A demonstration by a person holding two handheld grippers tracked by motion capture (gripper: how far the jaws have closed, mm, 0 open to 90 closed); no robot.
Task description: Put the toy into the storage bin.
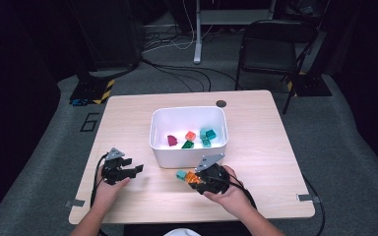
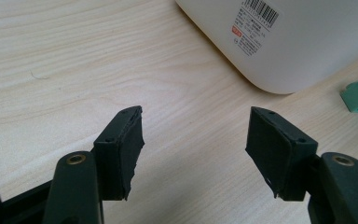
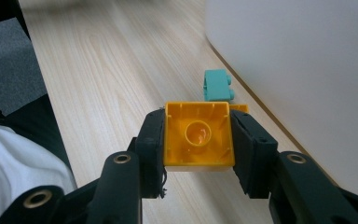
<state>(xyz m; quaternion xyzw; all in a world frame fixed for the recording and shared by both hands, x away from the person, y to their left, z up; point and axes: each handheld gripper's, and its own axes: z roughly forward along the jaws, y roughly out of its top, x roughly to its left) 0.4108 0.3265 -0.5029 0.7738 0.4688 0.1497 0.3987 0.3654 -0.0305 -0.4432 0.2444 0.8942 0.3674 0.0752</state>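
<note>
Orange block (image 3: 198, 135) clamped hollow-side-up in right gripper (image 1: 200, 178), just near of white bin (image 1: 177, 157), bin opening lying far and slightly left; left gripper (image 2: 193, 140) wide, empty.

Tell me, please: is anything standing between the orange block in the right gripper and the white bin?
Nothing visible blocks it. The right gripper holds the orange block just before the white bin; the teal block lies beside the path, by the bin's wall.
</note>
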